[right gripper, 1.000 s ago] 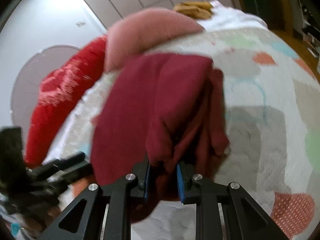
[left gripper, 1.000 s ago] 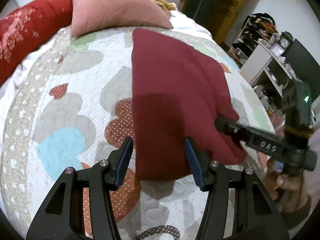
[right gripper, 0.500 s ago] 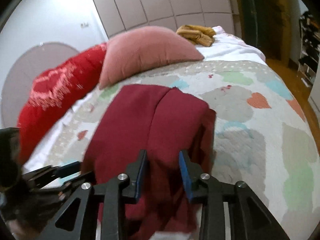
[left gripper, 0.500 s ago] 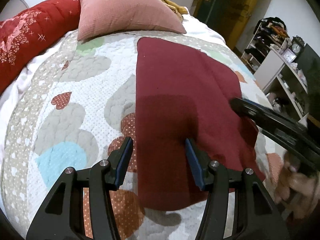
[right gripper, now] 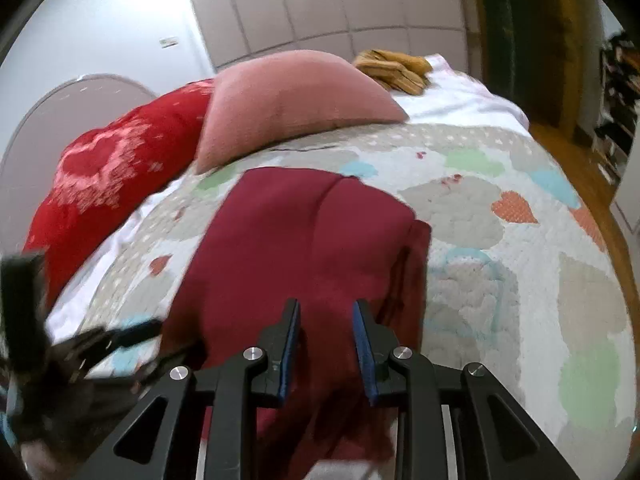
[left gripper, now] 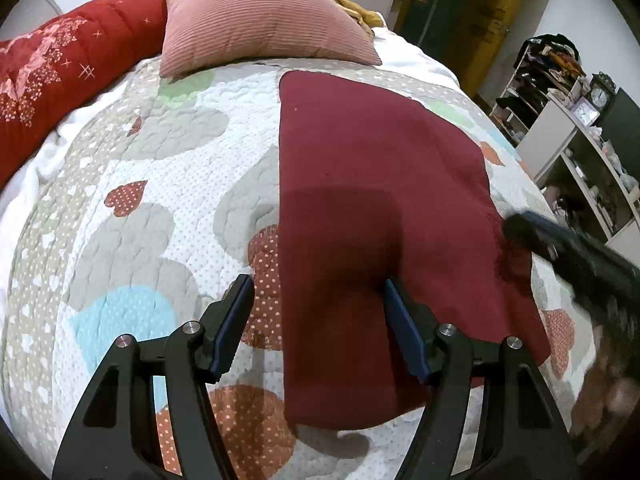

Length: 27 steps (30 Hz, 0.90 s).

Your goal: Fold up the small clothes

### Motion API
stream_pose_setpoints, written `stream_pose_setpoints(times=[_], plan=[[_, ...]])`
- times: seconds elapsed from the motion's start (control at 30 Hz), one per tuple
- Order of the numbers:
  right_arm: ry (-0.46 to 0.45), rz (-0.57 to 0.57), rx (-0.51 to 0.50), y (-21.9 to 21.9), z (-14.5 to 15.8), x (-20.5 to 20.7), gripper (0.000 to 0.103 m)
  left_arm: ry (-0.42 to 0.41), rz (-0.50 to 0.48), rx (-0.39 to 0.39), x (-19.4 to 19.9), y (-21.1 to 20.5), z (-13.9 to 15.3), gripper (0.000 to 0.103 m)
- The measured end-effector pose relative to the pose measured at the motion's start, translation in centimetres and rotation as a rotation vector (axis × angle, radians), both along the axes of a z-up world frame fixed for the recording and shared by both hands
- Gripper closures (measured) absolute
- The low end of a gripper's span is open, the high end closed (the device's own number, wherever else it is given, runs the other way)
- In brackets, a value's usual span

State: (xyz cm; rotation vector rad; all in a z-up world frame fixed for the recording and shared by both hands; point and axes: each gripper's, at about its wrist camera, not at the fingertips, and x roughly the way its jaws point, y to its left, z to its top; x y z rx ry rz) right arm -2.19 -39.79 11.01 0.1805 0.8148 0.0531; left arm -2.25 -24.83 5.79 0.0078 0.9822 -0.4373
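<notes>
A dark red garment (left gripper: 372, 184) lies folded lengthwise on the heart-patterned quilt (left gripper: 132, 240). My left gripper (left gripper: 316, 284) hovers over its near end, jaws apart and opening, with nothing pinched. In the right wrist view the same garment (right gripper: 304, 240) shows a folded flap along its right side. My right gripper (right gripper: 326, 304) hangs just above its near edge. Its jaws stand a narrow gap apart and are closing, with cloth showing behind the gap but not pressed by the pads. Each gripper appears blurred in the other's view, the right gripper (left gripper: 568, 244) and the left gripper (right gripper: 128, 332).
A pink cushion (left gripper: 256, 16) and a red bolster (left gripper: 68, 64) lie at the head of the bed. A mustard cloth (right gripper: 394, 68) sits behind the cushion. Shelves (left gripper: 576, 128) stand past the bed's right edge, over wooden floor (right gripper: 580, 148).
My right gripper let go of the bunched cloth edge and lifted. The garment now lies flatter. My left jaws have spread wider.
</notes>
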Motion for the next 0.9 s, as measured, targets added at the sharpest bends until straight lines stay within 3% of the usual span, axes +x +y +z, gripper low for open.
stream_pose_setpoints(times=[0.17, 0.23, 0.33, 0.5, 0.67, 0.9], plan=[[-0.014, 0.001, -0.093, 1.4, -1.1, -2.0, 0.077, -0.003, 0.006, 0.006, -0.1, -0.1, -0.1, 0.035], [0.025, -0.019, -0.122, 1.1, -2.6, -1.5, 0.076, 0.000, 0.004, 0.010, -0.1, -0.2, -0.2, 0.034], [0.048, -0.025, -0.031, -0.2, -4.2, -1.1, 0.075, 0.004, 0.003, 0.009, -0.1, -0.2, -0.3, 0.034], [0.034, -0.027, 0.006, -0.4, -2.8, -2.0, 0.075, 0.026, 0.010, -0.019, 0.1, 0.5, 0.2, 0.034], [-0.017, -0.035, 0.045, -0.3, -1.1, -2.5, 0.073, 0.013, 0.005, 0.003, -0.1, 0.4, 0.4, 0.034], [-0.052, -0.041, 0.037, 0.7, -0.2, -1.1, 0.072, -0.010, 0.014, 0.004, -0.3, 0.9, 1.1, 0.034]])
